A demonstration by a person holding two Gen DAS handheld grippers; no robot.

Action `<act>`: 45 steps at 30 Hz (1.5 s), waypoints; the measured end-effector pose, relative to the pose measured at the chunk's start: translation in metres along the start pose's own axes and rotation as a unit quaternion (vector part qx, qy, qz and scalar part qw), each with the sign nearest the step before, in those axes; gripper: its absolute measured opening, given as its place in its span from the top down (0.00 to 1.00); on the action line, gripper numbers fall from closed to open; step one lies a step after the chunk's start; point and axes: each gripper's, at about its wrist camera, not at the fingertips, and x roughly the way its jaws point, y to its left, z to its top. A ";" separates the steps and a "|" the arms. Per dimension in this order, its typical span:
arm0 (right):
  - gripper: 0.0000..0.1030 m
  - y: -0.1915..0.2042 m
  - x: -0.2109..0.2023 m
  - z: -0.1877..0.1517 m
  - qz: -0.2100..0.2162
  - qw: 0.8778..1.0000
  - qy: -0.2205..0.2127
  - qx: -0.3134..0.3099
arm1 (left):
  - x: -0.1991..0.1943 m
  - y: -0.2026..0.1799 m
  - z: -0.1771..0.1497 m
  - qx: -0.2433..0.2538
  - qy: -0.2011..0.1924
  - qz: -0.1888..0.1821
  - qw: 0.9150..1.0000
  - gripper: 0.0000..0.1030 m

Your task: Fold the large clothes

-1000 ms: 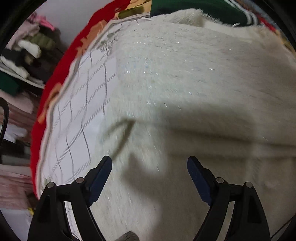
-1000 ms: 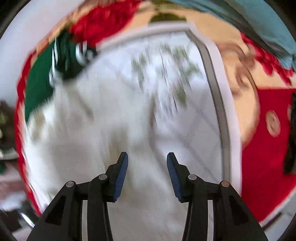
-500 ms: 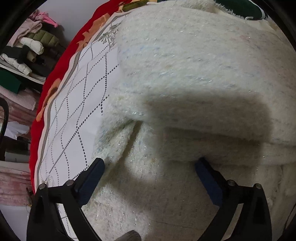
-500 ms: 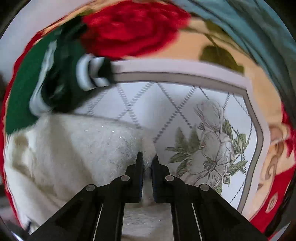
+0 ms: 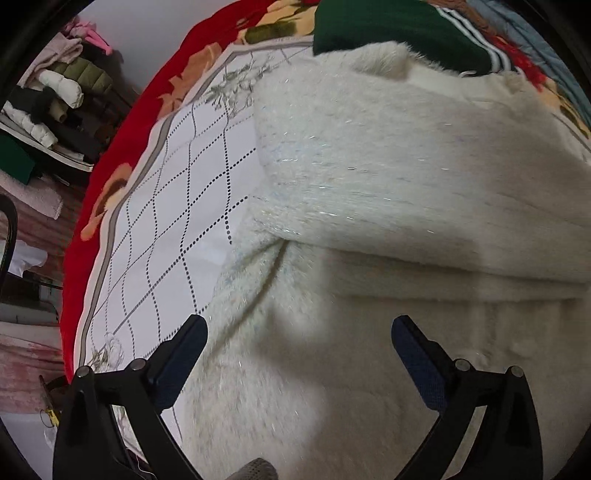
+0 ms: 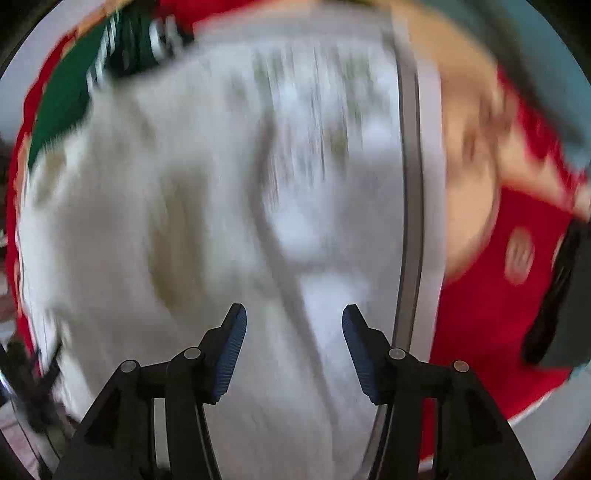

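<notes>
Left tongs (image 5: 299, 354) gape wide, nothing btwn the pads, hovering just above the fluffy white sweater (image 5: 388, 192). Right tongs (image 6: 294, 343) are opening, partway apart, nothing btwn them either; view badly blurred, pale cloth below.

Right under the left tongs: sweater's lower layer, flat on the bed. Just beyond, a folded-over panel lies across it w/ a clear fold edge. Left of the tongs, bare white quilt (image 5: 173, 206) w/ dotted diamond lines. Further out, a green striped garment (image 5: 388, 33) touching the sweater's far edge, red floral blanket (image 5: 122, 147) around the quilt.

Progress, judging by the lie: one fold down, both tongs free. Prob more folds left, since the sweater looks only partly compacted. Can't tell the far side's state.
</notes>
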 end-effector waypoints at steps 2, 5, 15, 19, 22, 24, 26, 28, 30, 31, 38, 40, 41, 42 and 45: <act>0.47 -0.010 0.038 -0.025 0.038 0.998 0.047 0.002 | -0.006 -0.009 -0.007 0.004 0.001 0.007 1.000 0.00; 0.94 -0.027 0.068 -0.052 0.089 0.994 0.059 0.038 | -0.017 -0.022 -0.023 0.005 0.005 0.025 1.000 0.00; 0.71 -0.055 0.041 -0.071 0.108 0.992 0.062 -0.012 | -0.069 -0.072 -0.088 -0.001 0.022 0.125 0.992 0.00; 0.63 -0.043 0.015 -0.025 0.103 0.993 -0.015 -0.061 | -0.078 -0.107 -0.099 0.006 0.005 0.176 0.984 0.00; 0.64 -0.026 0.034 0.011 0.035 0.991 -0.046 -0.119 | -0.068 -0.132 -0.101 0.004 0.010 0.194 0.981 0.00; 0.65 -0.036 0.053 0.021 0.013 0.993 -0.038 -0.115 | -0.063 -0.143 -0.102 0.008 0.010 0.201 0.979 0.00; 0.65 -0.039 0.044 0.024 0.021 0.992 -0.033 -0.119 | -0.067 -0.151 -0.102 0.019 0.003 0.210 0.977 0.00; 0.62 -0.051 0.030 0.022 0.054 0.990 -0.024 -0.124 | -0.081 -0.161 -0.102 0.039 -0.021 0.230 0.972 0.00; 0.60 -0.069 0.016 0.012 0.086 0.988 -0.027 -0.122 | -0.098 -0.174 -0.107 0.059 -0.034 0.236 0.969 0.00; 0.53 -0.085 0.007 0.007 0.104 0.987 -0.031 -0.120 | -0.105 -0.183 -0.110 0.067 -0.037 0.239 0.968 0.00; 0.41 -0.203 -0.031 -0.034 0.223 0.972 -0.040 -0.056 | -0.135 -0.262 -0.145 0.140 -0.027 0.202 0.969 0.00; 0.41 -0.238 -0.027 -0.037 0.299 0.954 0.003 0.003 | -0.138 -0.286 -0.155 0.152 -0.012 0.176 0.973 0.00; 0.41 -0.244 -0.020 -0.040 0.327 0.944 0.023 0.030 | -0.139 -0.300 -0.161 0.156 -0.002 0.159 0.975 0.00; 0.41 -0.261 -0.019 -0.041 0.340 0.939 0.033 0.050 | -0.140 -0.309 -0.163 0.158 0.002 0.149 0.976 0.00; 0.41 -0.261 -0.016 -0.055 0.311 0.948 0.033 0.051 | -0.133 -0.345 -0.176 0.176 0.014 0.135 0.975 0.00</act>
